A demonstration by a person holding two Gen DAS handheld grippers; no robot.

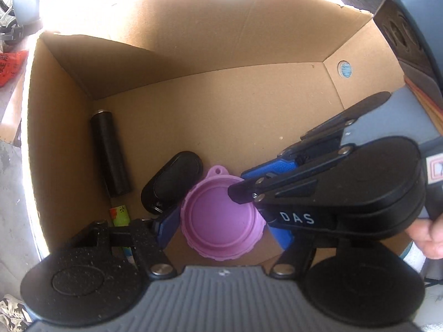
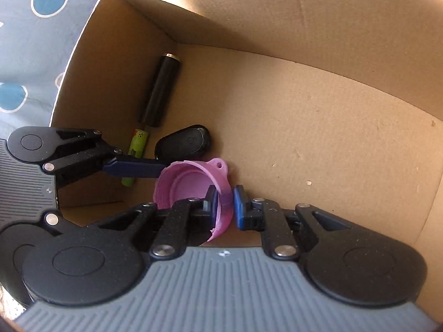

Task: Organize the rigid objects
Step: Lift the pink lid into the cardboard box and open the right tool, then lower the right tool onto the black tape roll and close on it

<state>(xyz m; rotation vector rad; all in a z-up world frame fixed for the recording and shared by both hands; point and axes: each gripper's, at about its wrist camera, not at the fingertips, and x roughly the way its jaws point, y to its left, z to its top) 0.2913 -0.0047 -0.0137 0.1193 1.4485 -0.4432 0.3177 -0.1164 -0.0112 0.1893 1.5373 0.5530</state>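
A cardboard box (image 1: 249, 105) filled the view. Inside, the right gripper (image 2: 224, 207) pinched the pink lid's (image 1: 221, 215) rim; the left gripper (image 1: 221, 227) straddled it, seemingly gripping. Next: release onto the box floor.

1 cardboard box (image 1: 193, 110) holds 4 loose things — 1 pink silicone lid (image 1: 221, 221) at about 6 o'clock, 1 black oval case (image 1: 171, 182) and 1 black cylinder (image 1: 109, 152) toward 9 o'clock, and 1 green tube (image 1: 120, 215) toward 8 o'clock.
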